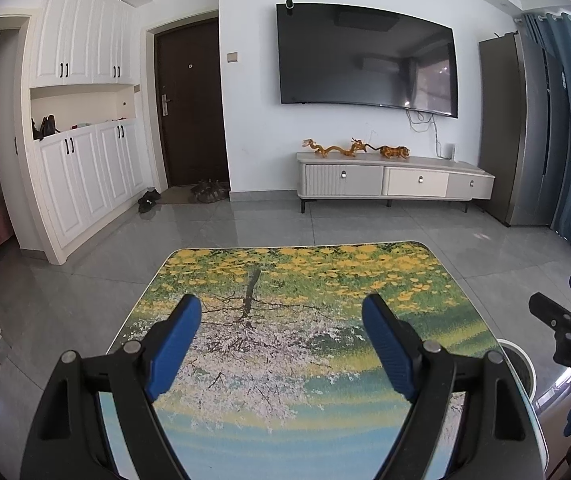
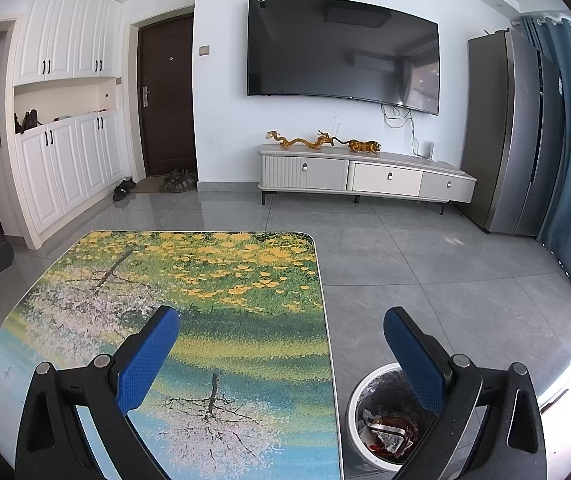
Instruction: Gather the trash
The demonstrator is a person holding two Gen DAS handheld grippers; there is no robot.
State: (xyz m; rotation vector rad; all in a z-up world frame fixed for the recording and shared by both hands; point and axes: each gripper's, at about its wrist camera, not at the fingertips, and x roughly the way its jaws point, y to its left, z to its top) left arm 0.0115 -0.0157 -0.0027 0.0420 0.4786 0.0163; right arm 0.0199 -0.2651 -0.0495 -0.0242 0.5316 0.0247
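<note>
Beside the tabletop, on the floor to its right: white bin holding wrappers, directly below right tongs. Both left tongs and right spread wide, empty.

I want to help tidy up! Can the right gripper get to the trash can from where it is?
Probably yes. The right gripper is open and empty, and the trash can stands on the floor just past the table edge, below its right finger. Its top is open, and nothing blocks the way.
</note>
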